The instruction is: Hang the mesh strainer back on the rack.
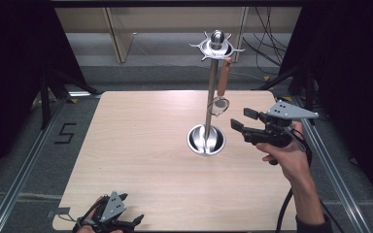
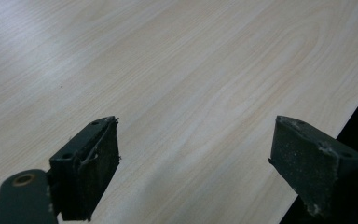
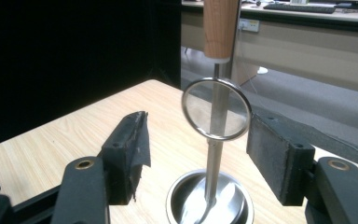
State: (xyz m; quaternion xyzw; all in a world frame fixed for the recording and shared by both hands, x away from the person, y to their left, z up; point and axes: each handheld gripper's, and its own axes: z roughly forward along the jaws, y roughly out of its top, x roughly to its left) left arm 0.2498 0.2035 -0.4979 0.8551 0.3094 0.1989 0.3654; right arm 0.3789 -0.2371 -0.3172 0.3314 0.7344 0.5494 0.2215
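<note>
Hanging from a hook on the crown of a tall metal stand (image 1: 211,92), a small strainer (image 1: 222,90) with a wooden handle dangles beside the pole, its round wire ring at the bottom. The stand rises from a shiny bowl-shaped base (image 1: 206,139) that sits on the far right part of the pale wooden counter (image 1: 141,145).

The right claw (image 1: 240,120) is held in a hand (image 1: 286,155) just to the right of the stand, pointing left toward the strainer's ring. Its jaws are spread wide and hold nothing. In the right gripper view the ring (image 3: 216,108) hangs between and beyond the two black jaws, apart from both, with the wooden handle (image 3: 221,28) above it and the pole right behind it; the base (image 3: 209,198) lies below.

The left claw (image 1: 126,221) rests low at the near left edge of the counter, well apart from the stand. In the left gripper view its jaws stand wide apart over bare wood (image 2: 177,79), gripping nothing, with the counter's edge just by the right jaw.
</note>
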